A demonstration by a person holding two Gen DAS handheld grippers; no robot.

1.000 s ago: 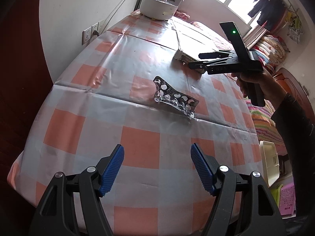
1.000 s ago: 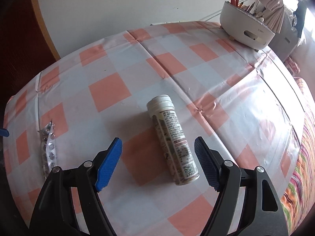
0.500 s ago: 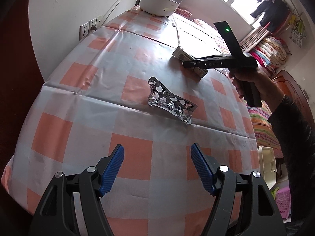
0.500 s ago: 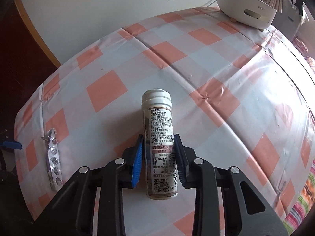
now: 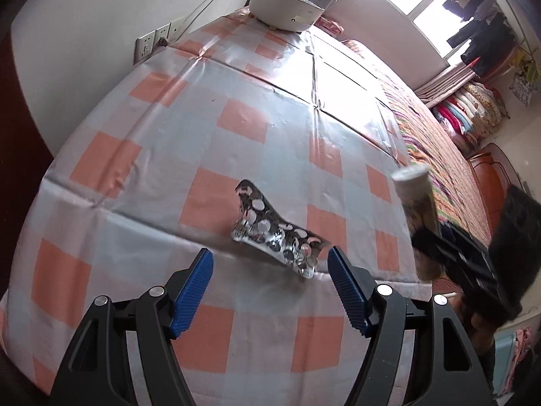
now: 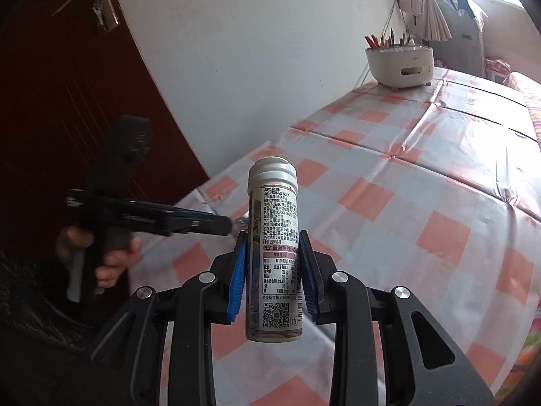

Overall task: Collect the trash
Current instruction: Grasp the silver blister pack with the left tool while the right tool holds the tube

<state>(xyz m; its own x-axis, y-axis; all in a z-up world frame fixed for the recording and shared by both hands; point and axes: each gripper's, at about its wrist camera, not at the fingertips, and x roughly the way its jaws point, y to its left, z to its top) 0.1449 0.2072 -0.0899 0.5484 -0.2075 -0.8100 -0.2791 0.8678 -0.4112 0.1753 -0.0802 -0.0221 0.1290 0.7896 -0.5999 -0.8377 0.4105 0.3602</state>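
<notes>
Blister pack [image 5: 277,233] lies crumpled near the tabletop's [image 5: 233,121] front edge, long axis crosswise just ahead of my left gripper's [image 5: 270,287] wide-open fingers; my right gripper [image 6: 272,270] clamps the bottle [image 6: 274,250] aloft.

A table under an orange-and-white checked cloth [image 5: 243,125] is bearing a crumpled blister pack [image 5: 277,233] and a white holder [image 5: 287,17].
</notes>
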